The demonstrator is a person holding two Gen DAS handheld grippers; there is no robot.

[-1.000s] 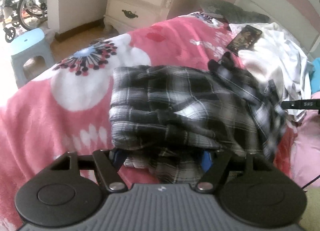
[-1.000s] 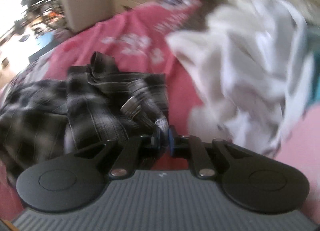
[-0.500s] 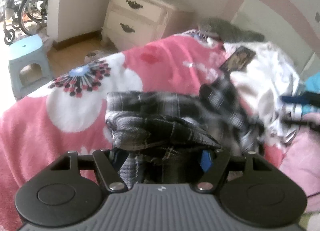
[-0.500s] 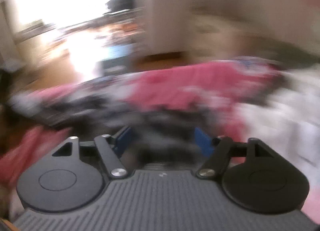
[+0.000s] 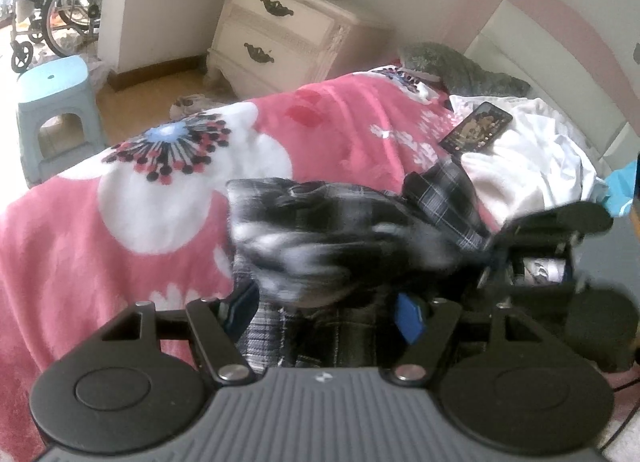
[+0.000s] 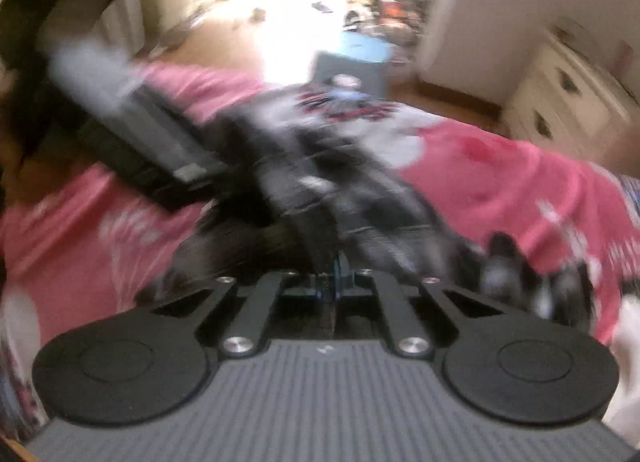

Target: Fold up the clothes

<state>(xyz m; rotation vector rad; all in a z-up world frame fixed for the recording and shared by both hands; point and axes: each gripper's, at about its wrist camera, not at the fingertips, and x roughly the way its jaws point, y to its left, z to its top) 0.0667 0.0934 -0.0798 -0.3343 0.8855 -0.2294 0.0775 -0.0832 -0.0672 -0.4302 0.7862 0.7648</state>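
left gripper (image 5: pixel 326 312): fingers wide apart, plaid cloth bunched in the gap; can't tell if the blue pads press on it
right gripper (image 6: pixel 335 276): fingers pinched together on a fold of the shirt; seen in the left wrist view it sits at the shirt's right end
plaid shirt (image 5: pixel 340 230): black/white check, crumpled in a heap, partly motion-blurred, stretched between the 2 grippers
shirt location: on the bed, over the pink blanket (image 5: pixel 120 222), near its front edge
white clothes (image 5: pixel 532 158): loose pile toward the bed's head end, just beside the shirt
phone (image 5: pixel 476 130): 1, lying at the edge of the white pile
counts: 2 grippers, 1 plaid shirt, 1 blue stool (image 5: pixel 56 102), 1 nightstand (image 5: pixel 288 34) with 2 drawers
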